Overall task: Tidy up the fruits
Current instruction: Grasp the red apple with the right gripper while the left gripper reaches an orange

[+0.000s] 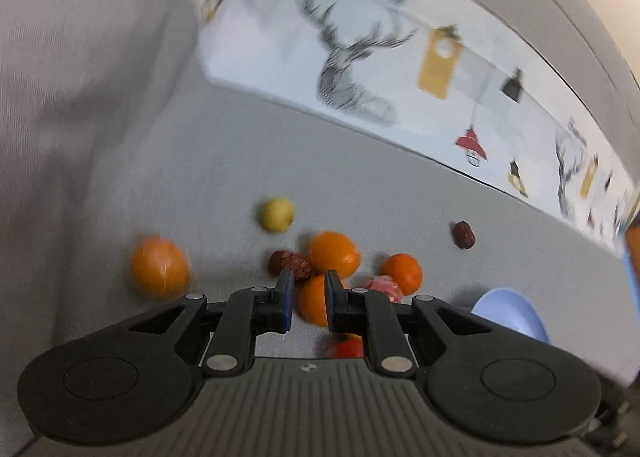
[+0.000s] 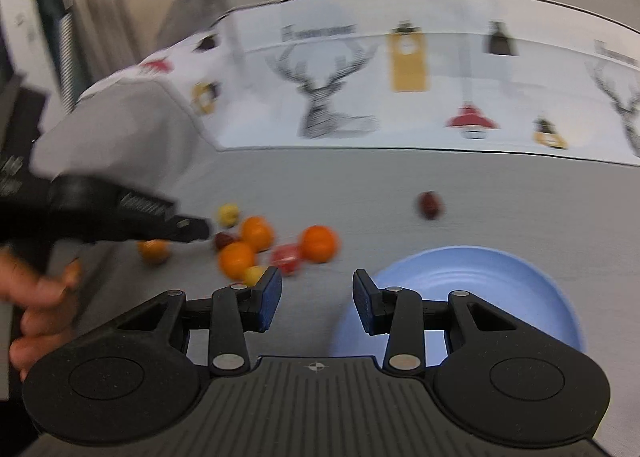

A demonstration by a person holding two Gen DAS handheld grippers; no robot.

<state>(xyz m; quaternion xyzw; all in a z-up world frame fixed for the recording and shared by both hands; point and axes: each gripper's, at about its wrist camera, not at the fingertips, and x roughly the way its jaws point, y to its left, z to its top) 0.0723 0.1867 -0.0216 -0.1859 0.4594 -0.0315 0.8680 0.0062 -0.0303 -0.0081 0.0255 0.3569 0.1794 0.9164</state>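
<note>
Several small fruits lie in a cluster on the grey tabletop: oranges, dark red dates, yellow ones and a red-pink one. In the left wrist view my left gripper (image 1: 307, 299) has its pads on either side of an orange (image 1: 313, 303), closed around it. Other oranges (image 1: 334, 253) (image 1: 160, 268) (image 1: 402, 273), a date (image 1: 289, 264) and a yellow fruit (image 1: 276, 215) lie around it. My right gripper (image 2: 317, 303) is open and empty, beside a blue plate (image 2: 480, 289). The left gripper (image 2: 120, 213) shows in the right wrist view, over the cluster (image 2: 256, 245).
A lone date (image 1: 463, 235) (image 2: 430, 205) lies apart to the right. The blue plate's edge (image 1: 516, 313) shows at lower right of the left wrist view. A white cloth with deer prints (image 2: 400, 89) runs along the back. A grey cushion (image 1: 80, 97) stands at left.
</note>
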